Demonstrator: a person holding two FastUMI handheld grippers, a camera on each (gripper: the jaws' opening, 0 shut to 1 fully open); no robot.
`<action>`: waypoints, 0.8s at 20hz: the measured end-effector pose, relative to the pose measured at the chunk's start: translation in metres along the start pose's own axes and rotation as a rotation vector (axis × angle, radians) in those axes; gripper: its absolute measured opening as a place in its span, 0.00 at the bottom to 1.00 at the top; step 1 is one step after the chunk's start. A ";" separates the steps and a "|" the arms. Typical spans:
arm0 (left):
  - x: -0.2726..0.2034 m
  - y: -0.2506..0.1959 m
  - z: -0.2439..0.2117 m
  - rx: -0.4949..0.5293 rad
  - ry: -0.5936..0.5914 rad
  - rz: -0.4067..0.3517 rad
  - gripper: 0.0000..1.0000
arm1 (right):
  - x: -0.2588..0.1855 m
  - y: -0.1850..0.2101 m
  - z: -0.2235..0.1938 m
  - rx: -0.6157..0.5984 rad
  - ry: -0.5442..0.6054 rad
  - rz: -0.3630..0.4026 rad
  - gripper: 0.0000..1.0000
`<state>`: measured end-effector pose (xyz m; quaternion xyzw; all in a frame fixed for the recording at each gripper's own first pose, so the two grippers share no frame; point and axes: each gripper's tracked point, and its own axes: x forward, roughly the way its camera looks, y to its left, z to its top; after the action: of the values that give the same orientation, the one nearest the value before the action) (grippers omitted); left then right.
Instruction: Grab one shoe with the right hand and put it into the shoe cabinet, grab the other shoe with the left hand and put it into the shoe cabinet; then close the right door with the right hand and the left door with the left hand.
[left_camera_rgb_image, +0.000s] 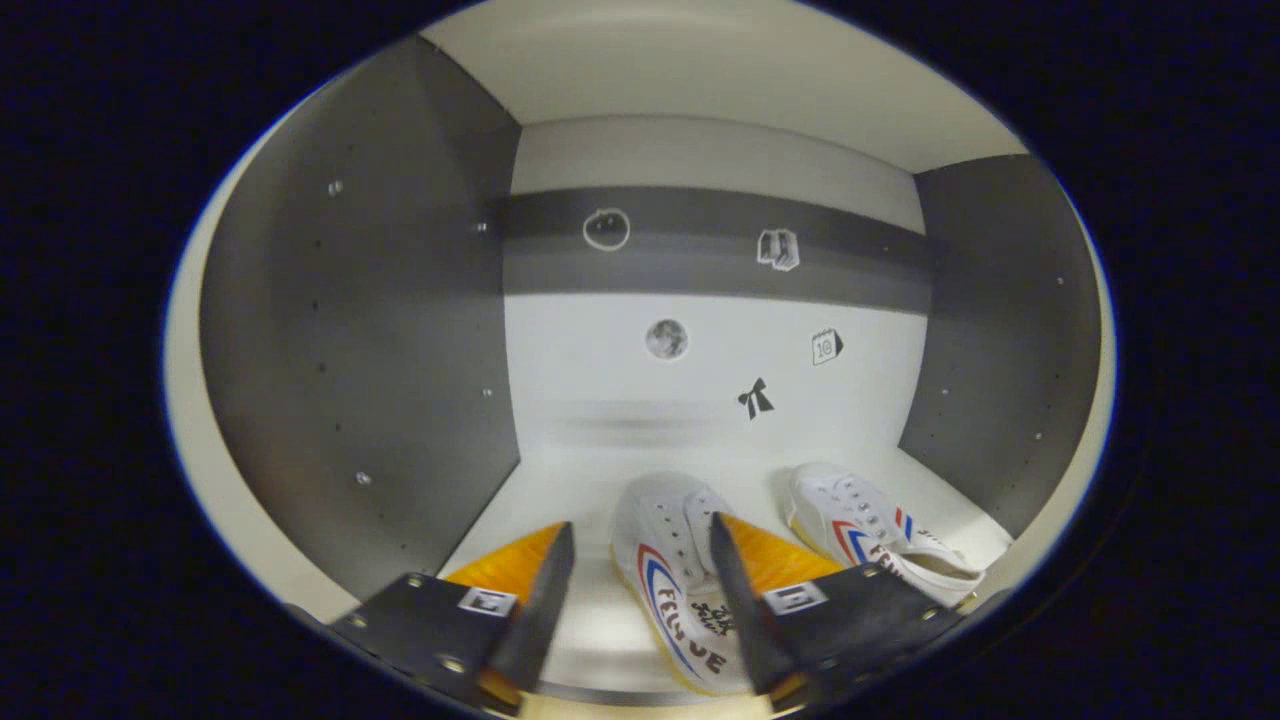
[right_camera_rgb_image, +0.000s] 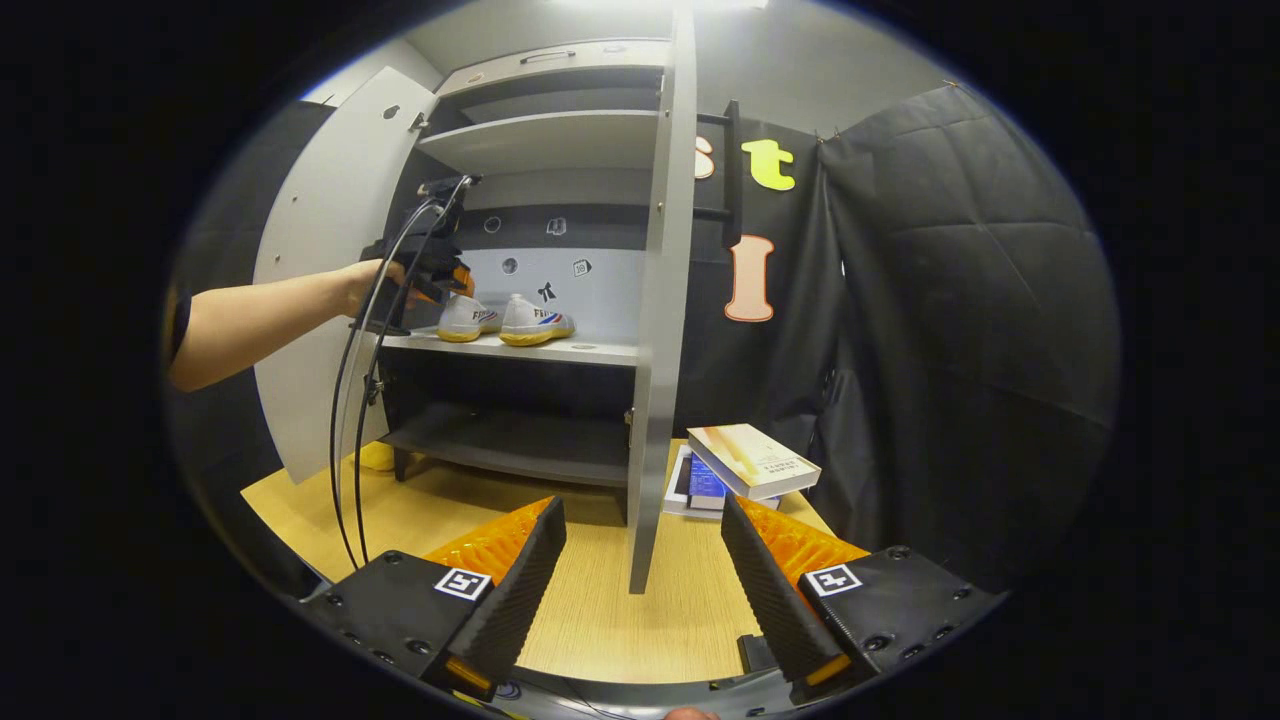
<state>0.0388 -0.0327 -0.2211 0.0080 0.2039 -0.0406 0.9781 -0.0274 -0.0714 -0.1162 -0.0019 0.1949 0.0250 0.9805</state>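
In the left gripper view, the left gripper (left_camera_rgb_image: 640, 590) points into the grey-and-white shoe cabinet (left_camera_rgb_image: 350, 330), its two black fingers (left_camera_rgb_image: 545, 600) with orange backs spread apart and released, pressing on nothing. Between them, on the white shelf (left_camera_rgb_image: 560, 490), lies a white canvas shoe with red and blue stripes and a yellow sole (left_camera_rgb_image: 675, 580); its heel end sits in the gap between the fingers, nearer the right-hand one, and I cannot tell whether that finger touches it. The second matching white canvas shoe (left_camera_rgb_image: 870, 530) lies just beside it to the right on the same shelf, near the cabinet's dark side wall. Small stickers dot the back panel (left_camera_rgb_image: 700, 350).

In the right gripper view, the right gripper (right_camera_rgb_image: 645, 575) hangs above the light wooden table (right_camera_rgb_image: 610, 600), well apart from the cabinet (right_camera_rgb_image: 550, 140), its fingers open and holding nothing. Straight ahead stands the edge of the grey right door (right_camera_rgb_image: 655, 350), swung open; the grey left door (right_camera_rgb_image: 320, 270) is open too. A person's bare forearm (right_camera_rgb_image: 260, 320) reaches in from the left, the hand holding the left gripper (right_camera_rgb_image: 435, 275) at the middle shelf, where both shoes (right_camera_rgb_image: 535, 322) stand side by side. Black cables (right_camera_rgb_image: 350, 440) trail down from that gripper. A stack of books (right_camera_rgb_image: 745, 465) lies on the table right of the door.
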 end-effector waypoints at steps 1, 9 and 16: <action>-0.015 -0.003 0.008 0.008 -0.022 -0.008 0.81 | -0.001 -0.001 0.003 0.005 -0.004 -0.005 0.98; -0.134 -0.024 0.043 -0.010 -0.196 -0.051 1.00 | -0.012 -0.014 0.035 0.019 -0.066 -0.039 0.98; -0.222 -0.032 0.022 0.023 -0.241 -0.083 1.00 | -0.021 -0.013 0.058 0.018 -0.107 -0.043 0.98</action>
<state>-0.1583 -0.0488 -0.1123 0.0057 0.0846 -0.0839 0.9929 -0.0245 -0.0851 -0.0546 0.0039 0.1426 0.0020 0.9898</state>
